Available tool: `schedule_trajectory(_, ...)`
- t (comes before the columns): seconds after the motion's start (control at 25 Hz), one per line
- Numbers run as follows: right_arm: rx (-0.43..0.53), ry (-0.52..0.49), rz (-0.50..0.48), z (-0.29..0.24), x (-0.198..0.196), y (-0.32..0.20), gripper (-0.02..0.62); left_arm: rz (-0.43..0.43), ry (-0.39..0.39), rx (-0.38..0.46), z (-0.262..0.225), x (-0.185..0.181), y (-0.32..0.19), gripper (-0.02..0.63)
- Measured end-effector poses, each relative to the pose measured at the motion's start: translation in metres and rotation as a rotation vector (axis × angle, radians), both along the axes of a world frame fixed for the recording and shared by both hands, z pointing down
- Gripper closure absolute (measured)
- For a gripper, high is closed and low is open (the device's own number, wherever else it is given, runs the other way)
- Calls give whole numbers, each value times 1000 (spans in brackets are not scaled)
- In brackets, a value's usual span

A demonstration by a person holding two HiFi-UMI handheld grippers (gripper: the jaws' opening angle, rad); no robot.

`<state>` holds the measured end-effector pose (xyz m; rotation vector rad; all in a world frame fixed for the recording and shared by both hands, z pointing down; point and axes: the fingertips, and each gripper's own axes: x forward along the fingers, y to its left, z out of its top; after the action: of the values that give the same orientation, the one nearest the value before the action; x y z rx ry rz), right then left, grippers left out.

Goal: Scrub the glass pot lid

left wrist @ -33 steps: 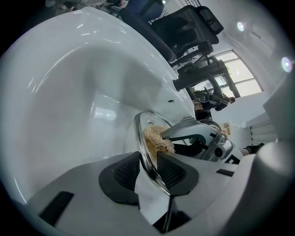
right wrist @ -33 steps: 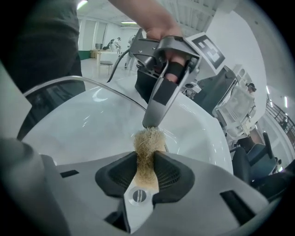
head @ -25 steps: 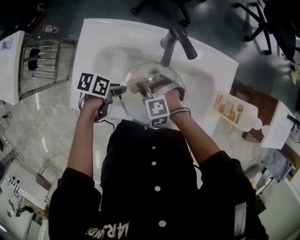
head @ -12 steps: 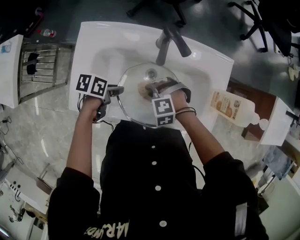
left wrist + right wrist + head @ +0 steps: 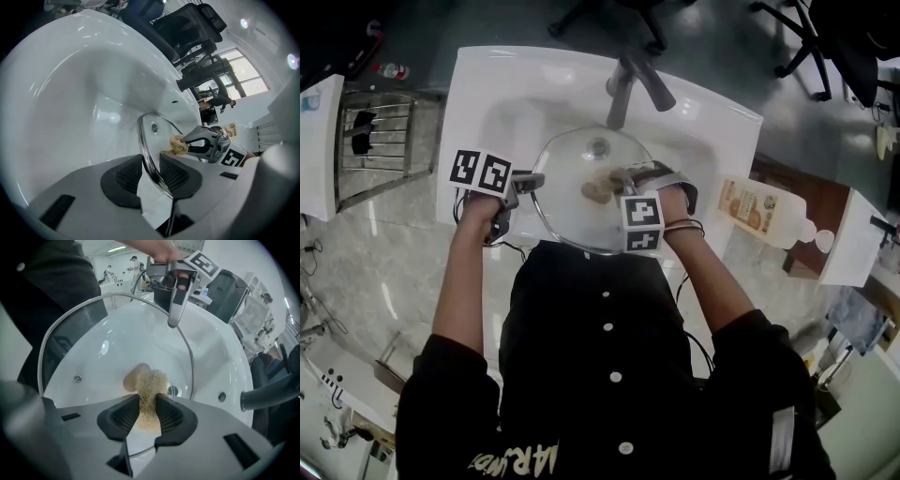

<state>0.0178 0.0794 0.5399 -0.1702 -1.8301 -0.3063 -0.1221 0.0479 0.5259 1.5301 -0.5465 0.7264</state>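
Note:
The round glass pot lid [image 5: 581, 173] with a steel rim lies over the white sink basin [image 5: 516, 103], below the faucet [image 5: 628, 80]. My left gripper [image 5: 539, 180] is shut on the lid's left rim; in the left gripper view the rim [image 5: 147, 159] runs between the pads. My right gripper [image 5: 614, 183] is over the middle of the lid, shut on a tan fibrous scrubber [image 5: 598, 190]. In the right gripper view the scrubber [image 5: 149, 392] presses on the lid's glass [image 5: 93, 362], and the left gripper [image 5: 174, 322] shows at the lid's far rim.
A metal rack [image 5: 384, 141] sits on the counter at the left. A soap bottle with an orange label [image 5: 764, 214] lies to the right of the sink. Office chairs [image 5: 806, 37] stand beyond the sink. The drain [image 5: 173, 391] shows through the glass.
My right gripper has slid the scrubber to the right across the lid. The left gripper has kept its hold on the rim and has stayed where it was.

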Motion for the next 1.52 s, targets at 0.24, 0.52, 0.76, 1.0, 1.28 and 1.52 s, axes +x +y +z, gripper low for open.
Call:
schedule_trajectory(0.24, 2, 65, -12, 2, 24, 6, 474, 1, -3, 6, 1, 0, 0, 471)
schedule_trajectory(0.52, -79, 184, 49, -2, 55, 13, 474, -4, 4, 6, 0, 0, -1, 469)
schedule_trajectory(0.76, -98, 243, 81, -4, 70, 15, 474, -10, 6, 5, -1, 1, -1, 469)
schedule_trajectory(1.0, -41, 92, 131, -15, 38, 12, 471, -15, -2, -9, 1, 1, 0, 472)
schedule_trajectory(1.28, 84, -192, 9, -43, -63, 24, 471, -49, -2, -43, 1, 0, 0, 482)
schedule_trajectory(1.52, 89, -265, -46, -52, -108, 24, 469, -52, -9, -41, 2, 0, -1, 485)
